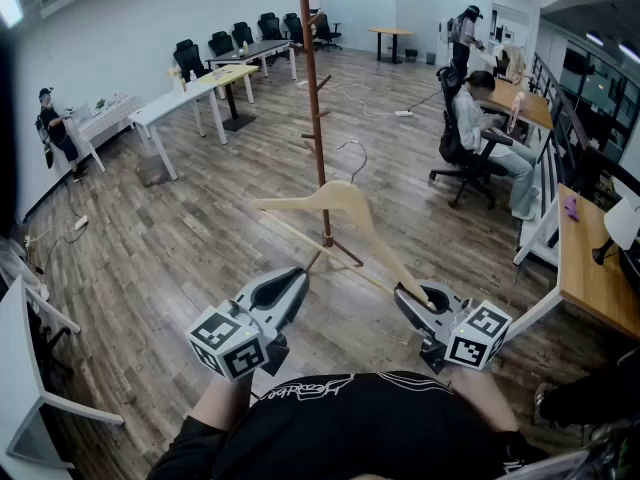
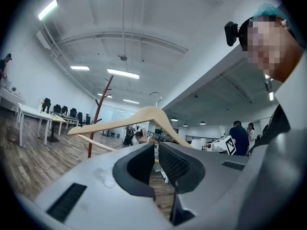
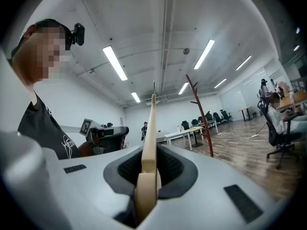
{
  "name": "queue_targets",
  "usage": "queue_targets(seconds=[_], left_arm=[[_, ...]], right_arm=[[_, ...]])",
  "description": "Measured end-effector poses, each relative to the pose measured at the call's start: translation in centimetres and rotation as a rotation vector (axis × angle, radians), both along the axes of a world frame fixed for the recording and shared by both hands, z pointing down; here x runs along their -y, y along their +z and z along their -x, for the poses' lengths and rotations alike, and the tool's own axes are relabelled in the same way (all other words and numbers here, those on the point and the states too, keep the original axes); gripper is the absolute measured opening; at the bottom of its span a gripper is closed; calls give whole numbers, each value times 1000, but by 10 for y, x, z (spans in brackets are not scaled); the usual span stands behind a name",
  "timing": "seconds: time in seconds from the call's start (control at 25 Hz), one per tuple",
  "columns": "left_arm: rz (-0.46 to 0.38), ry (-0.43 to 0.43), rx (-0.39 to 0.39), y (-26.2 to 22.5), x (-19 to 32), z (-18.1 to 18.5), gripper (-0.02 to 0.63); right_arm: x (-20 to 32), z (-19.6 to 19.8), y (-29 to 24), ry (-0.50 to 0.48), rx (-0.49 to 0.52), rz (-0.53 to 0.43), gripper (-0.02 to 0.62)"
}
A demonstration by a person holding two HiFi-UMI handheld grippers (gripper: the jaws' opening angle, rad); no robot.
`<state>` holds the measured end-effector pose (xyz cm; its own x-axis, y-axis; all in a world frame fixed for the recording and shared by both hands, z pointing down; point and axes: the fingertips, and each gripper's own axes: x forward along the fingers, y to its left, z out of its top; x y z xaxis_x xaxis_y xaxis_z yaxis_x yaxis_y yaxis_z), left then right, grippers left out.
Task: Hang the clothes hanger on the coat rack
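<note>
The wooden clothes hanger is hanging in the air near the coat rack, not yet on a peg. The right hand-held gripper is clenching one end of it. The left hand-held gripper is hovering alongside, jaws together and empty.

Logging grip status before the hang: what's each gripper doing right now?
Left gripper: closed, holding nothing.
Right gripper: closed on one end of the wooden clothes hanger.
</note>
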<state>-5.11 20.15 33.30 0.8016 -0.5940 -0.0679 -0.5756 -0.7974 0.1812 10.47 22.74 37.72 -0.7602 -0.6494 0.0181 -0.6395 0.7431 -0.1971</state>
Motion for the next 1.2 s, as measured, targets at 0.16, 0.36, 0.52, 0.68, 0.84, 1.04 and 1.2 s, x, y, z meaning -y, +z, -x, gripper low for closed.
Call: queue_targets(seconds=[0.16,0.36,0.52,0.68,0.84,1.04,1.2], left_arm=[[9,1,-6,1,-6,-1,32],[5,8,0,4,-11,-2,32],[7,15,-2,6,-9,-5,32],[11,29,-9,7,-2,-10,32],[14,40,-21,10,10,-9,32],[30,52,-32,19,42,-12,32],[37,61,-35,26,81,-20,32]], right_arm=[[-9,-4,1,14,2,-3,71],[-12,-5,5,13,17,15,71],[-11,-10,6,28,28,15,71],[-6,-14,7,45,13,28,71],[4,-14,10,55,5,34,71],[30,-14,17,50,-3,38,71],[68,-23,25,66,-19,54,71]])
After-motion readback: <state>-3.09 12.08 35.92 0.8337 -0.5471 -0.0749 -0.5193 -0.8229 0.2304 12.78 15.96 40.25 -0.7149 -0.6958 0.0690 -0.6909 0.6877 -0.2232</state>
